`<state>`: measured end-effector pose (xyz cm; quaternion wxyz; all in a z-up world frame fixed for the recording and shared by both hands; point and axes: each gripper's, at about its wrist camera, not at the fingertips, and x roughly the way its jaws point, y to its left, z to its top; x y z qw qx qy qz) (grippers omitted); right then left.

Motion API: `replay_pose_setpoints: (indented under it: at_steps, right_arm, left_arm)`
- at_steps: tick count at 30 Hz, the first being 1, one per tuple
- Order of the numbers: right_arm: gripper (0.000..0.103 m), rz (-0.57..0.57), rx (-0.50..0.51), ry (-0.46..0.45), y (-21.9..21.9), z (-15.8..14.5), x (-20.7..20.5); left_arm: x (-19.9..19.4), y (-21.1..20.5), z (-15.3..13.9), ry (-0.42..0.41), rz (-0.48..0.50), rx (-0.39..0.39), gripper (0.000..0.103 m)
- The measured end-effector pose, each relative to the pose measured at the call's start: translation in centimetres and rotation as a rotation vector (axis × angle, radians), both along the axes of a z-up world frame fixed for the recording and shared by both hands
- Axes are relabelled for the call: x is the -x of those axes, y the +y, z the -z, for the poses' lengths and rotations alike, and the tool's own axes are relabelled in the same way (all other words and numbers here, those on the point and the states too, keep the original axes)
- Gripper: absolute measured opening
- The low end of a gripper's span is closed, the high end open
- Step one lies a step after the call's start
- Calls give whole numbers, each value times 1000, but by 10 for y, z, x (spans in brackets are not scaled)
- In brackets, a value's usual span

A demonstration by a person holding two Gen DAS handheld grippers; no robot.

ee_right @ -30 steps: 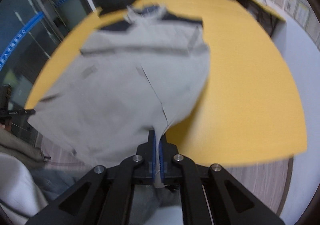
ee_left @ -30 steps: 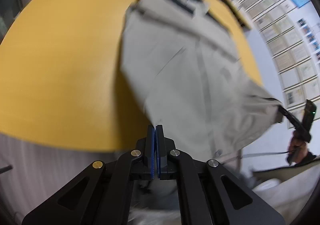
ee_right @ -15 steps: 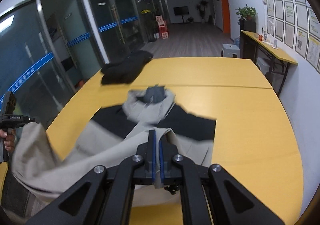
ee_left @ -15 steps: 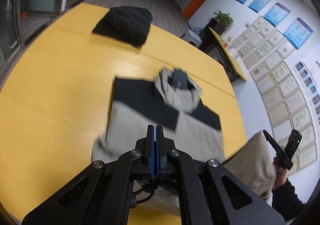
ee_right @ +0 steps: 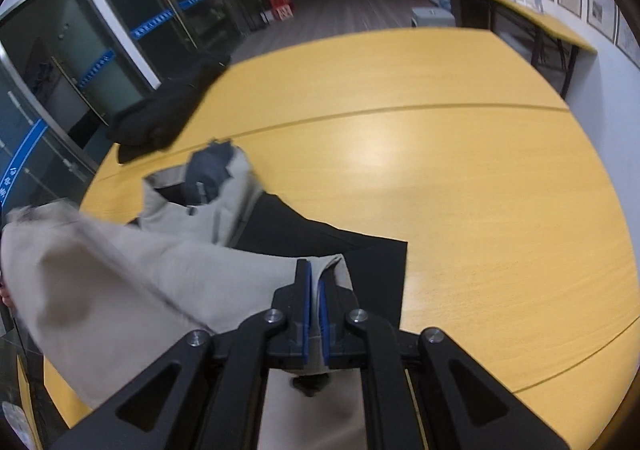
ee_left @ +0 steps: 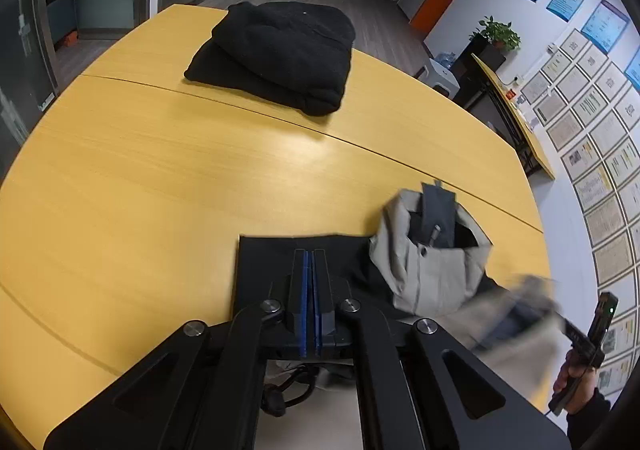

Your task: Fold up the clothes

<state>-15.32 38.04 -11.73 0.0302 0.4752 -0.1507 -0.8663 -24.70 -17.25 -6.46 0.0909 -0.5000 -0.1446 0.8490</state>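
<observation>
A beige and black jacket (ee_left: 432, 270) lies on the yellow table (ee_left: 160, 186), collar away from me; it also shows in the right wrist view (ee_right: 192, 274). My left gripper (ee_left: 310, 262) is shut above the jacket's black shoulder; the fabric between its pads is hidden below the fingers. My right gripper (ee_right: 315, 278) is shut on the jacket's beige hem, which is carried forward over the black shoulder part. The other hem corner hangs blurred at the far left of the right wrist view (ee_right: 36, 222).
A folded black garment (ee_left: 276, 54) sits at the table's far side, also in the right wrist view (ee_right: 168, 110). The table's front edge is just below me. A side table (ee_right: 528, 10) stands by the wall with framed papers.
Both grippers have swung the jacket's bottom hem up from off the table's edge and forward over the jacket toward the collar. The folded black garment came into view.
</observation>
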Motion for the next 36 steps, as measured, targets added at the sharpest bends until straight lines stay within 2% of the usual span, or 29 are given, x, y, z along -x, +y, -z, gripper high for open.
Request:
replay_pose_setpoints:
  at_steps: [1,2,3,4,5,6,7,9,12,15,16,17,18,20,22,25,28,29,31,34,36]
  right_arm:
    - [11,1,7,-3,2,5,2]
    - [21,-1,15,2,5,7,1]
    - [28,3,14,22,8,4,-2]
    - [46,10,8,49,11,0,-7]
    - [64,17,1,75,14,-4,-11]
    - [71,23,-5,102,17,-8,-16]
    - [80,30,-11,128,20,-12,-20]
    - [84,53,-1,142,29,-12,-22]
    - [85,69,-36,63,35,9,-7]
    - [85,54,-29,-15,33,39,15]
    - [84,51,-23,-40,33,50,23]
    - [78,48,-14,-58,32,59,29]
    - [72,39,-1,-66,31,65,33]
    - [30,14,19,-66,28,71,38]
    - [8,-2,-5,-57,24,68,37]
    - [3,14,-29,59,28,36,17]
    - [3,61,-24,179,37,1,-2]
    - [2,74,-28,194,41,-4,-3]
    - [3,92,-55,176,49,0,2]
    - [2,107,-86,102,52,29,18]
    - [3,114,-90,48,48,50,31]
  left_arm:
    - [5,-3,4,8,8,-12,2]
    - [7,-5,5,18,17,-21,3]
    - [9,-7,6,29,26,-30,11]
    - [12,-9,8,38,36,-38,25]
    - [13,-11,12,41,48,-45,33]
    - [14,-14,16,43,60,-52,46]
    - [15,-17,22,41,72,-58,53]
    - [20,-19,42,-4,98,-54,54]
    - [30,-17,71,-64,141,-49,54]
    - [40,-11,92,-105,162,-66,53]
    - [44,-9,99,-122,163,-74,41]
    - [46,-7,101,-133,162,-70,28]
    - [49,-6,104,-141,159,-46,6]
    - [48,-7,101,-134,153,-52,1]
    - [41,-11,79,-73,167,-97,1]
    - [31,-14,44,16,184,-142,1]
    - [35,-11,17,97,206,-143,0]
    - [42,-8,15,108,207,-141,0]
    - [57,-1,23,102,203,-106,0]
    - [79,13,53,38,188,-20,0]
    - [75,17,60,28,212,-2,0]
